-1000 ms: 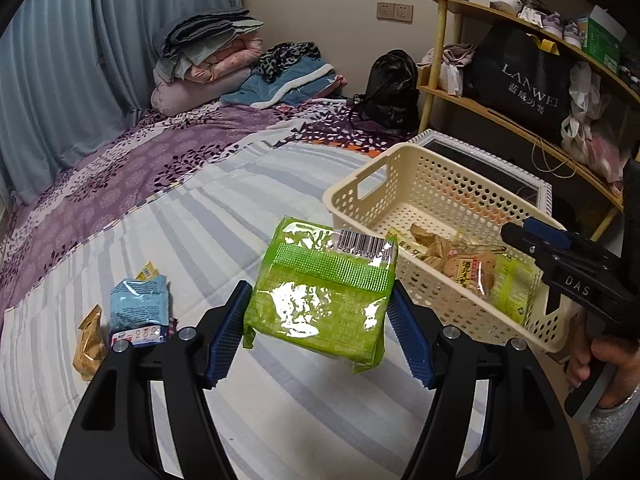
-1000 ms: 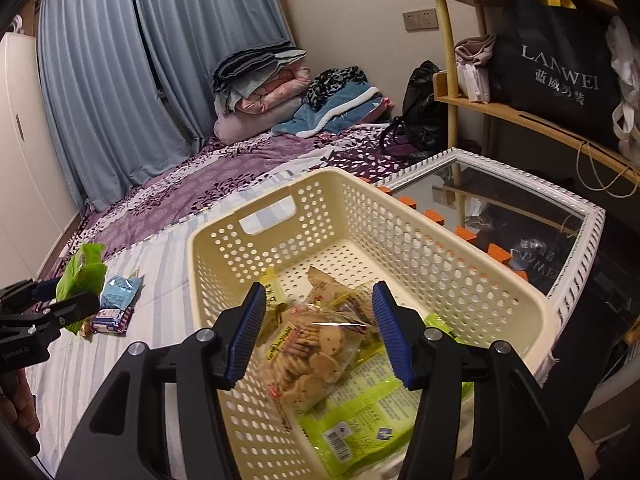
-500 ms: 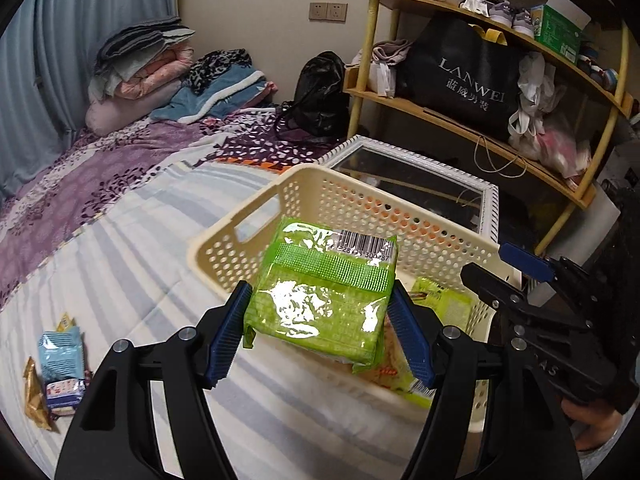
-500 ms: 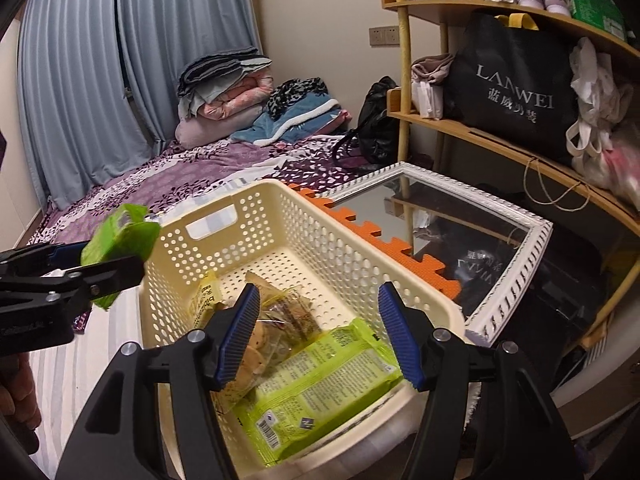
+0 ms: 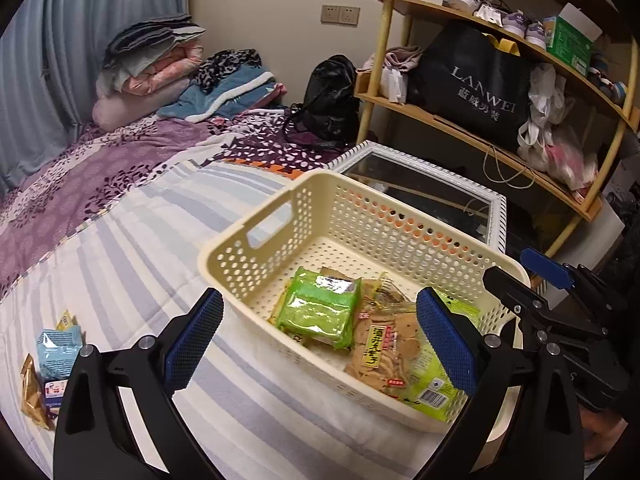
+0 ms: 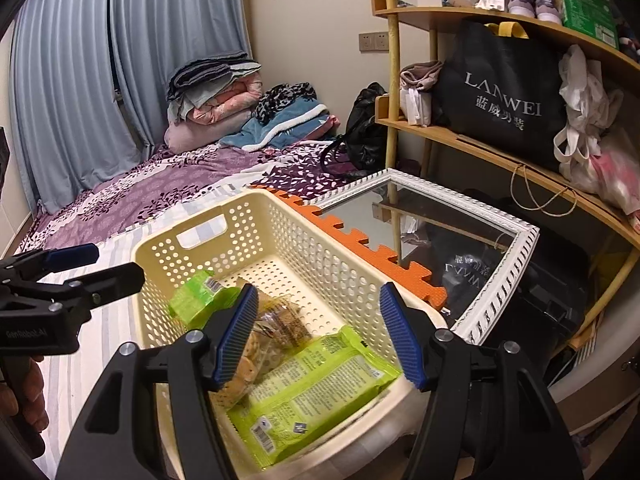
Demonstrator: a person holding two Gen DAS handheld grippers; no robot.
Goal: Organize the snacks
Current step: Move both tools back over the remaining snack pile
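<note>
A cream perforated basket [image 5: 224, 248] [image 6: 160, 236] stands on the striped bed. A small green snack pack [image 5: 316, 312] [image 6: 196, 296] lies in it, leaning on a clear biscuit pack [image 5: 380, 344] [image 6: 272, 332] and beside a large green pack [image 5: 436, 384] [image 6: 316, 388]. My left gripper [image 5: 319, 296] [image 6: 72, 268] hovers over the basket's near side; its jaws are opening, wide apart, pressing on nothing. My right gripper [image 6: 318, 292] [image 5: 536, 272] hangs over the other end, jaws opening too, with no pack gripped. A blue snack pack [image 5: 56, 348] and a gold packet [image 5: 32, 396] lie on the bed at the left.
A white-framed mirror [image 5: 432, 196] [image 6: 432, 240] lies flat beyond the basket, with orange foam matting [image 6: 372, 248] along its edge. A wooden shelf [image 5: 480, 136] with a black bag rises at the right. Folded bedding [image 5: 160, 76] sits at the bed's far end.
My left gripper carried the small green pack rightward over the basket, then opened, and the pack dropped in. My right gripper let go of the biscuit pack and spread wider.
</note>
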